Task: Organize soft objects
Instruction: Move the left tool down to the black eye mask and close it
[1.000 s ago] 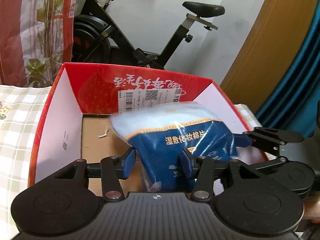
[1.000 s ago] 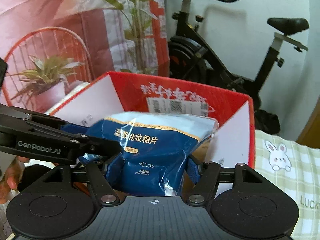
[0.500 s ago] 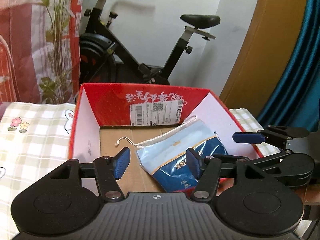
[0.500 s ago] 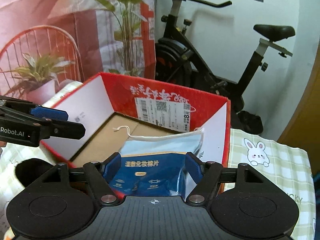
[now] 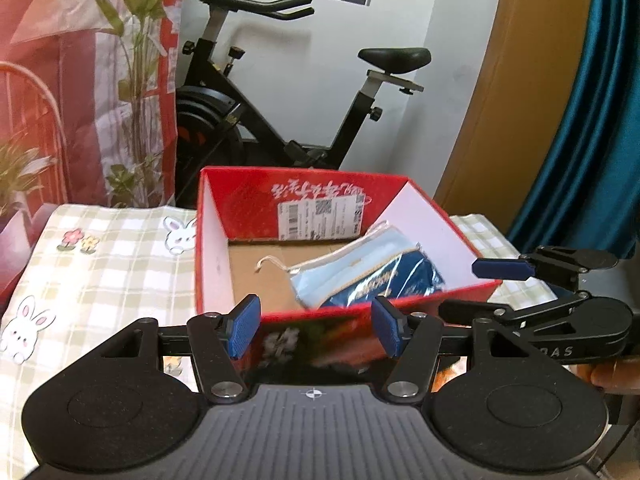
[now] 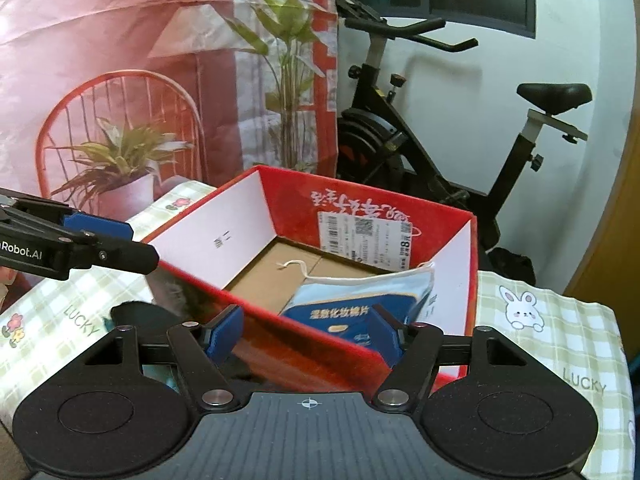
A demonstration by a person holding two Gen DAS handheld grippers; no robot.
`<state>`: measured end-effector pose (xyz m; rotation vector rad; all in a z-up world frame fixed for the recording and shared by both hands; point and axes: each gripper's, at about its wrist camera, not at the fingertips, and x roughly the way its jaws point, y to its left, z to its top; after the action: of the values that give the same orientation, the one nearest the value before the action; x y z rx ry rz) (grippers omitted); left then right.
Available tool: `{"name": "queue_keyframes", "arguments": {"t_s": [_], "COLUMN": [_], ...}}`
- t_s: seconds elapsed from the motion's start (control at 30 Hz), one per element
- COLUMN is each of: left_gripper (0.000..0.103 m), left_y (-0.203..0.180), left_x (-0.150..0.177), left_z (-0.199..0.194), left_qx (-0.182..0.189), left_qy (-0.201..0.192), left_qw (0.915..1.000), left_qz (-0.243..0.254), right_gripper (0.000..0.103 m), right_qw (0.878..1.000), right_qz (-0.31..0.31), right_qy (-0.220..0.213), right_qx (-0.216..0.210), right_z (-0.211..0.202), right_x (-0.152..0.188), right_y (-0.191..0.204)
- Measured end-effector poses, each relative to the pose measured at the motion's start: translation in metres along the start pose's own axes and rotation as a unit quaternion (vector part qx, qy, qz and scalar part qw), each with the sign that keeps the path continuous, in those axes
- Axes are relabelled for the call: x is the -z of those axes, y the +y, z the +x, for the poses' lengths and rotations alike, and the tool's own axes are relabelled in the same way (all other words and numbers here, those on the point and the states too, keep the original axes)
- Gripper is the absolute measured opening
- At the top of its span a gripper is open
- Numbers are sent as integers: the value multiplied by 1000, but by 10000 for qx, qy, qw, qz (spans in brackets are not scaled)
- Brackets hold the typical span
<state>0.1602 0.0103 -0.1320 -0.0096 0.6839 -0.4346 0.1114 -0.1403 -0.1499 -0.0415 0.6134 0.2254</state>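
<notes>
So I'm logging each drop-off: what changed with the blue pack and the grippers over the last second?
The blue pack of cotton pads was let go: a second ago both grippers gripped it over the red box; now it lies inside, leaning on the right wall. The left gripper and right gripper pulled back, both open and empty. The box and the checked cloth stayed put.

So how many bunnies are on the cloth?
4 that I can see. Left of the box: one bunny by its far corner and one near the cloth's front edge. Right of it: one, one cut off. More may hide underneath.
</notes>
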Motion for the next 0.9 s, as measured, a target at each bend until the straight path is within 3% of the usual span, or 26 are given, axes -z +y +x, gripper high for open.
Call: {"name": "queue_keyframes", "arguments": {"t_s": [0.13, 0.23, 0.6, 0.77, 0.9], "left_gripper": [63, 57, 56, 56, 48], "left_y": [10, 19, 43, 54, 54], "left_x": [12, 21, 45, 53, 53], "left_z": [-1, 1, 16, 17, 18], "left_qx": [-82, -68, -96, 166, 312], "left_qy": [112, 199, 417, 438, 417], "left_qw": [9998, 9992, 9930, 9846, 9815], "left_qz": [-161, -343, -1100, -1683, -1842], "right_gripper": [64, 64, 58, 57, 57], "right_qw": [10000, 9999, 9980, 9971, 9968], "right_qz": [92, 142, 545, 598, 701], "right_qy": [37, 73, 253, 429, 324], "right_qx": [0, 14, 194, 176, 198], "right_z": [-3, -2, 31, 40, 39], "right_x": [11, 20, 61, 85, 96], "right_y": [4, 5, 6, 12, 15]}}
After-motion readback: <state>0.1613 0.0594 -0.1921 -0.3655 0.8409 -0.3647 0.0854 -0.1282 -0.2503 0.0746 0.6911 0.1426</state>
